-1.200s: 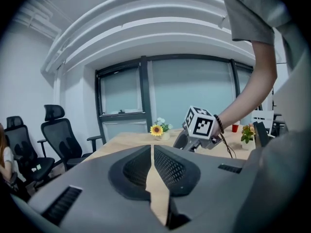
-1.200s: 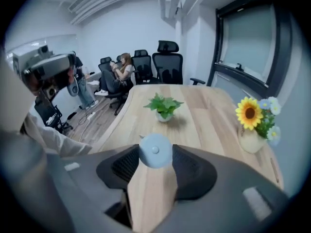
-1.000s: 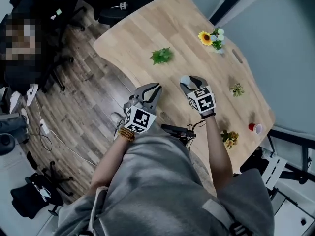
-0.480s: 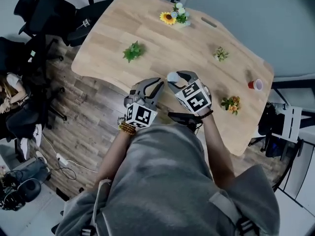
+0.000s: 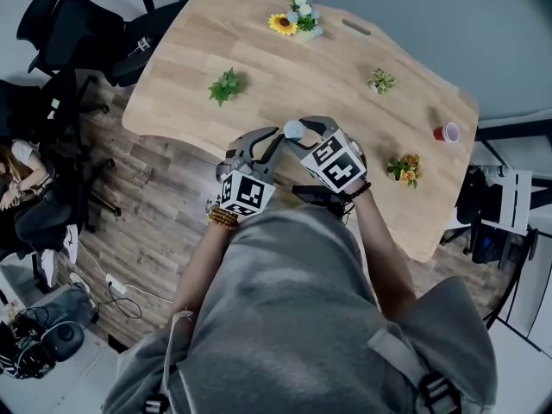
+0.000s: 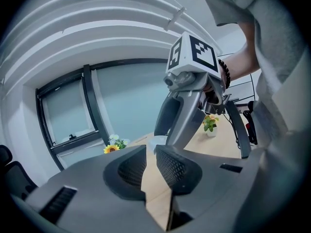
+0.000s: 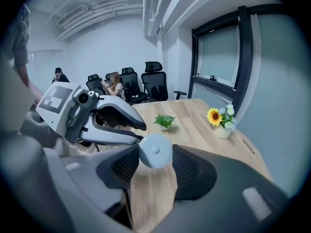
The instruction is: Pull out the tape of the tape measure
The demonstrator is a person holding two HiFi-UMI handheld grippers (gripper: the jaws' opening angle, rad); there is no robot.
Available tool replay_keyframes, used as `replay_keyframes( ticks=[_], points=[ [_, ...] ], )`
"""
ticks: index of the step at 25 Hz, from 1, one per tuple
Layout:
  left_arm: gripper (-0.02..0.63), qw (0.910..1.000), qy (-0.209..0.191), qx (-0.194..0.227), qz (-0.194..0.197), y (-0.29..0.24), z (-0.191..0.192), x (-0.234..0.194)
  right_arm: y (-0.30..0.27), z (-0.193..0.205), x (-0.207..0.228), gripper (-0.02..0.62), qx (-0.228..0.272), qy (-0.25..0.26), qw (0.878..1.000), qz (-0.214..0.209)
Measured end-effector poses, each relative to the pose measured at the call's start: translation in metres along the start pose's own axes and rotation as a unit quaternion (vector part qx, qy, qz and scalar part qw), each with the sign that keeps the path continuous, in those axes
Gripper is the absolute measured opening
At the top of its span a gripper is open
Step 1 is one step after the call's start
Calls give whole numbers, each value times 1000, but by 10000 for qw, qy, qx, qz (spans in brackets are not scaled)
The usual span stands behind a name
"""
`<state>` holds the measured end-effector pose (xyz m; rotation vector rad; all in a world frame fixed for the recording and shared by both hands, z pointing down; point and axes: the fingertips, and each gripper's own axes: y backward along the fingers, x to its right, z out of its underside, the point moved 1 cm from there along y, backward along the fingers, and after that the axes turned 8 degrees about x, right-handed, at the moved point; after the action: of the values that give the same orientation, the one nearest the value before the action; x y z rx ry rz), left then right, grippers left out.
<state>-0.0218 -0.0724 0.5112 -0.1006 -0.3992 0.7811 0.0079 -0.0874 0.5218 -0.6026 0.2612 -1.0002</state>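
A small round pale-blue tape measure (image 7: 154, 151) sits pinched between the pads of my right gripper (image 7: 154, 163), held above the wooden table (image 5: 259, 50). In the head view the tape measure (image 5: 293, 129) shows at the tip of the right gripper (image 5: 300, 128). My left gripper (image 5: 280, 134) points at it from the left, tips right beside the case. In the left gripper view its jaws stand almost together at the left gripper (image 6: 151, 152), only a thin slit showing table wood. No pulled-out tape is visible.
On the table stand a sunflower vase (image 5: 293, 20), a green plant (image 5: 226, 84), a small succulent (image 5: 380, 80), an orange-flowered plant (image 5: 404, 168) and a red cup (image 5: 447, 132). Office chairs (image 5: 82, 24) and a seated person (image 5: 17, 184) are left of the table.
The two grippers have drawn closer together over the table's near edge. The left gripper's tips now sit beside the tape measure held by the right.
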Motion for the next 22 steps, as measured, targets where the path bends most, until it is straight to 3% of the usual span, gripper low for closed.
replay_keyframes(
  ticks=[22],
  points=[
    [14,9995,293,-88,-86,5,9,-12,-5,-4,13,224,47,-67,9997,221]
  ],
)
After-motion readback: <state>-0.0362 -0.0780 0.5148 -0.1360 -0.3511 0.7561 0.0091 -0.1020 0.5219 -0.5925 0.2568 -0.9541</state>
